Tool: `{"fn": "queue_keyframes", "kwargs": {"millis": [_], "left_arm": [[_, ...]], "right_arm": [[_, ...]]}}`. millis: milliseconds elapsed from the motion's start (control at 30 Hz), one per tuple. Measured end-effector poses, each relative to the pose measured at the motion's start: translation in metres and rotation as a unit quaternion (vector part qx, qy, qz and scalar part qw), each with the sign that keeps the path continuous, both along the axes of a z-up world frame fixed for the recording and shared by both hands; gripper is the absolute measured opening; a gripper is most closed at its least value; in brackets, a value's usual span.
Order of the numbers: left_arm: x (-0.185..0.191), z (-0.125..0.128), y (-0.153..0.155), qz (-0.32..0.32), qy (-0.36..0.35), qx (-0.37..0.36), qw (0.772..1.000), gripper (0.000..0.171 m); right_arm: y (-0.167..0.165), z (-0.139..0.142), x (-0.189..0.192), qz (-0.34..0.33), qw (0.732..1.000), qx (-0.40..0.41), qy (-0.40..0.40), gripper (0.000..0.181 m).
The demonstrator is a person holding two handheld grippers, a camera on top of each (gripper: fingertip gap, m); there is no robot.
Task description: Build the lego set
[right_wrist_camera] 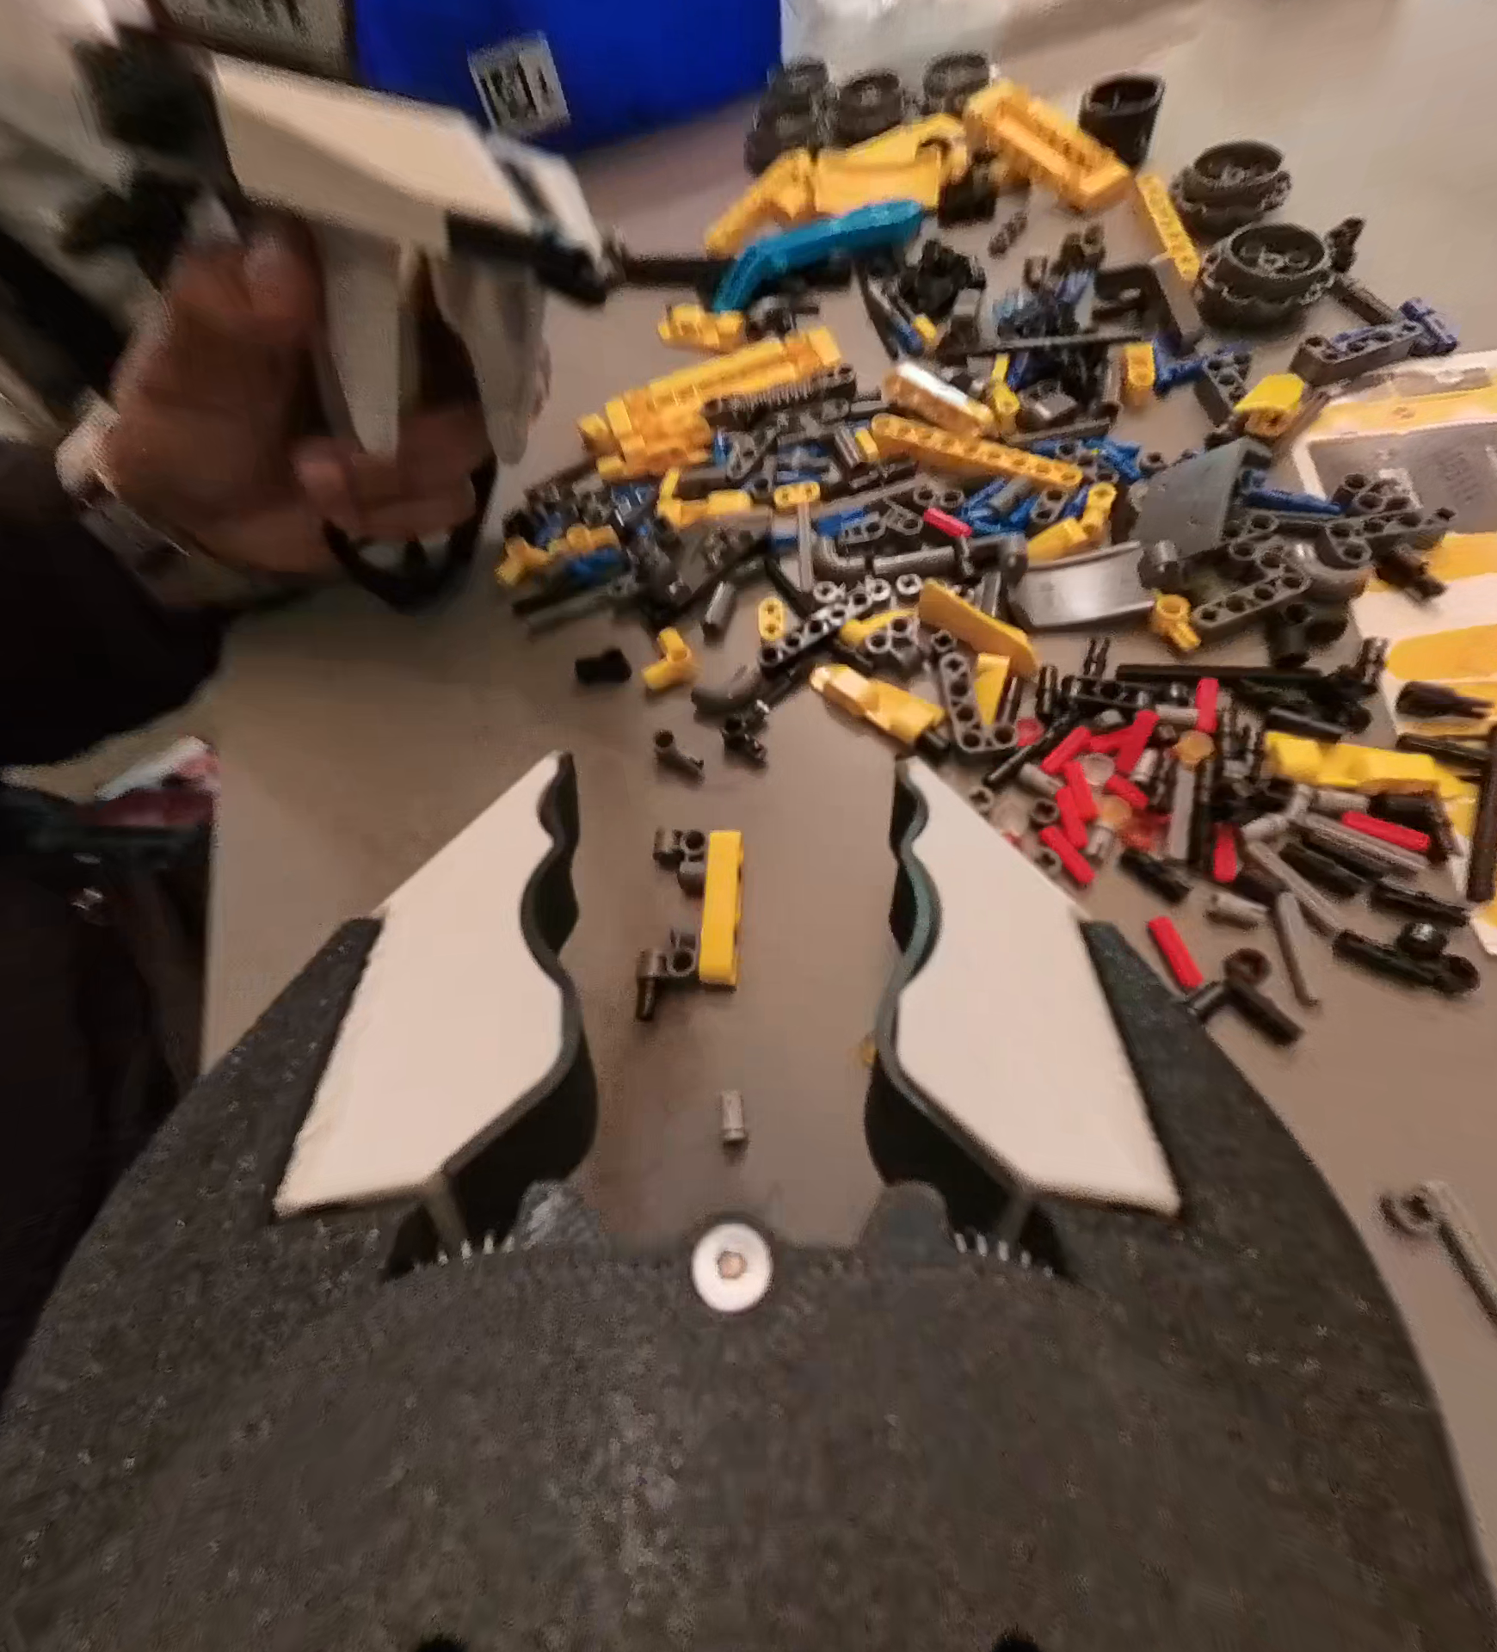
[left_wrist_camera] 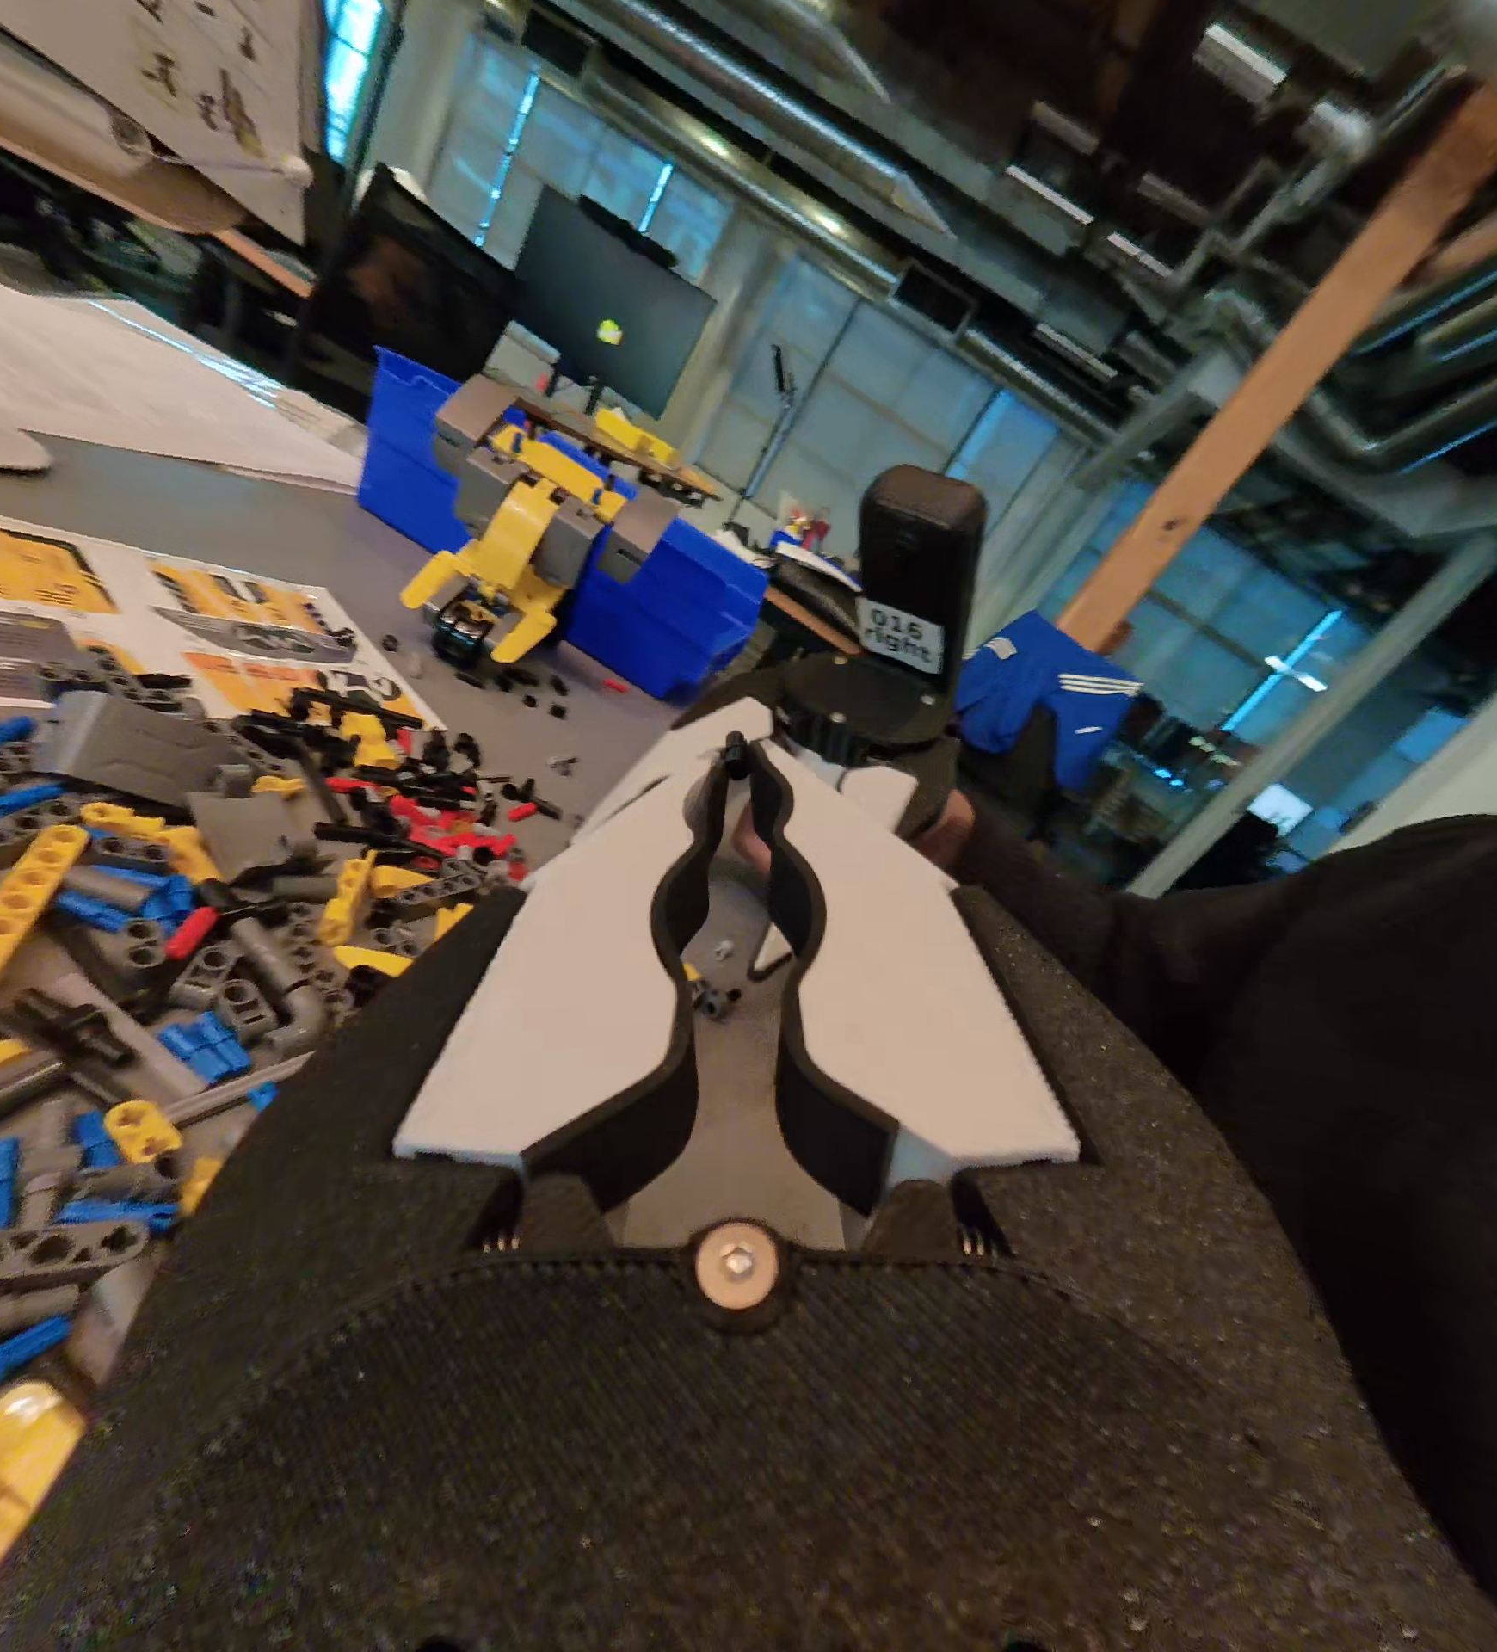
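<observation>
**Small black pin pinched at left fingertips; right fingers spread over a yellow beam**

The left gripper point(left_wrist_camera: 738, 760) is seen with its fingers drawn almost together, and a small black pin point(left_wrist_camera: 734, 749) is nipped at the very tips, raised above the grey table point(left_wrist_camera: 495, 733). Beyond those tips the right gripper point(left_wrist_camera: 816, 769) is seen close by, held in a hand. To the left of the left fingers a loose heap of building parts point(left_wrist_camera: 191, 894) is spread, and farther ahead a part-built yellow and grey model point(left_wrist_camera: 512, 545) is propped against a blue bin point(left_wrist_camera: 673, 590).

The right gripper point(right_wrist_camera: 731, 769) is held with its fingers wide apart and nothing is gripped. Between them, flat on the table, a short yellow beam point(right_wrist_camera: 721, 907) lies with two small black connectors point(right_wrist_camera: 669, 961) touching its left side; a tiny grey bush point(right_wrist_camera: 732, 1116) lies nearer the finger roots. Off the right finger the red and black pins point(right_wrist_camera: 1111, 787) are scattered over an instruction sheet point(right_wrist_camera: 1460, 554). The left gripper point(right_wrist_camera: 584, 259) appears blurred, up and to the left.

The pin is judged light, rigid and smooth, so it is likely to twist or slip from so shallow a pinch; it is better held across its middle collar. The yellow beam is judged stiff and light, best taken across its long flat sides.
</observation>
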State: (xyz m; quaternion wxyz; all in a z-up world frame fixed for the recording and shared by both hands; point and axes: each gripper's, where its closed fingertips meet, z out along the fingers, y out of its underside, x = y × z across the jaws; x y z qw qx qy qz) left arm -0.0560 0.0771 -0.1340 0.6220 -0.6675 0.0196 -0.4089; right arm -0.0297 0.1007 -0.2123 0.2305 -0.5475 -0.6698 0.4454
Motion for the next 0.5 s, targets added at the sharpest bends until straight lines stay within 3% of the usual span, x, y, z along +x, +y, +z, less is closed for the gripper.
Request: {"fn": "queue_keyframes", "kwargs": {"millis": [100,233,500], "left_arm": [[-0.005,-0.003,0.003,0.03,0.029,-0.004,0.999,0.003],[-0.011,-0.006,0.005,0.067,0.066,-0.005,0.996,0.003],[-0.001,-0.014,0.008,0.049,0.094,-0.022,0.994,0.003]], "right_arm": [[-0.002,-0.012,0.003,-0.007,0.998,0.064,-0.02,0.062],[-0.005,-0.017,0.009,-0.005,0.997,0.067,-0.034,0.047],[-0.011,-0.035,0.014,0.015,0.991,0.103,-0.081,0.04]]}}
